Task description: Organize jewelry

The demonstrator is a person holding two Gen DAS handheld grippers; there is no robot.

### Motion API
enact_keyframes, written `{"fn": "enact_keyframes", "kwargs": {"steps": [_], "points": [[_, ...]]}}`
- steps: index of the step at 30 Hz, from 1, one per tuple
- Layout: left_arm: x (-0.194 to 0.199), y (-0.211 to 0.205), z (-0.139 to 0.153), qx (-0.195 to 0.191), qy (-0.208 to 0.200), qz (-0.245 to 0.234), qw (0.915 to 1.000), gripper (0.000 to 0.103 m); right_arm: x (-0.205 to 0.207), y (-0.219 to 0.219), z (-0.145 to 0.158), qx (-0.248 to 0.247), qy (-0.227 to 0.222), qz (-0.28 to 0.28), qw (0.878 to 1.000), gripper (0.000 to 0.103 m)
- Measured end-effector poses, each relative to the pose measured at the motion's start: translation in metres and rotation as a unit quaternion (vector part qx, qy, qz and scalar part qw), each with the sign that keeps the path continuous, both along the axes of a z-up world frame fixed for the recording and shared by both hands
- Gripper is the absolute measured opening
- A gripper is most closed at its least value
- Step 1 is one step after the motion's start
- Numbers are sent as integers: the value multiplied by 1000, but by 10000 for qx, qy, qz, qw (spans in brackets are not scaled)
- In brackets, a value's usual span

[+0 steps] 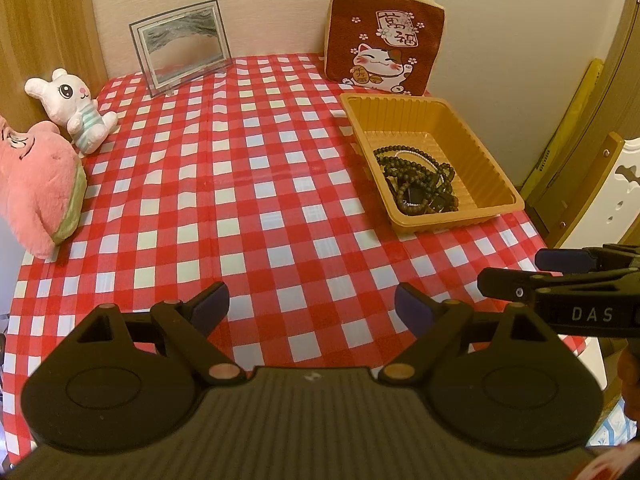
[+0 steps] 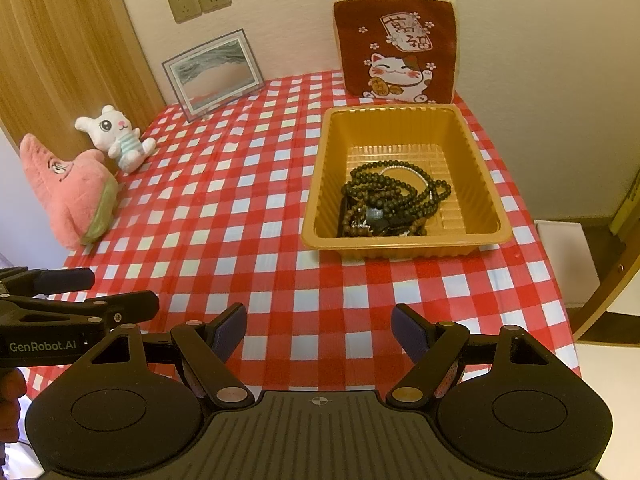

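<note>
Tangled, dark bead jewelry (image 2: 394,200) fills the tray (image 2: 486,184); both hand-held grippers (image 1: 312,308) (image 2: 319,328) gape empty.

beads (image 1: 416,180) in orange tray (image 1: 496,152), left gripper (image 1: 312,308) empty

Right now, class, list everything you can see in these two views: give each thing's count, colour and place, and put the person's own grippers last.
tray: one, orange-yellow, right side of the table
beaded jewelry: one tangled heap, dark beads with a pale strand, inside the tray
cushion: one, dark red with a lucky cat, against the wall behind the tray
picture frame: one, clear-edged, back left
rabbit plush: one, white, left edge
pink plush: one, pink, left edge, nearer than the rabbit
tablecloth: one, red-and-white check, covering the table
left gripper: one, black, open, empty
right gripper: one, black, open, empty
</note>
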State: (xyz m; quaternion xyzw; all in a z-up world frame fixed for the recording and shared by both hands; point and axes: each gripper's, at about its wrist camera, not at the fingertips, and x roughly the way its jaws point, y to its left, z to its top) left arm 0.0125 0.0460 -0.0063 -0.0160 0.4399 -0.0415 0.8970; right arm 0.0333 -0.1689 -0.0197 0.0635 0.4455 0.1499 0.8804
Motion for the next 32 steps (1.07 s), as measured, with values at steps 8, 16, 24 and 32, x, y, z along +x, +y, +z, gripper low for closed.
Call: {"fn": "enact_keyframes", "kwargs": {"steps": [8,16,24,32], "points": [[1,-1,0,2,-1,6,10000,89,1,0,0,-2,0,7,10000,79],[2,0,0,1,-6,-3,10000,89,2,1,1,-6,-3,4,10000,79],[1,-2,-1,3,-8,5,10000,89,2,1,1,-8,-5,3,10000,79],[6,-3,0,-10,-5,-8,10000,89,3,1,1,-9,1,6,10000,79]]}}
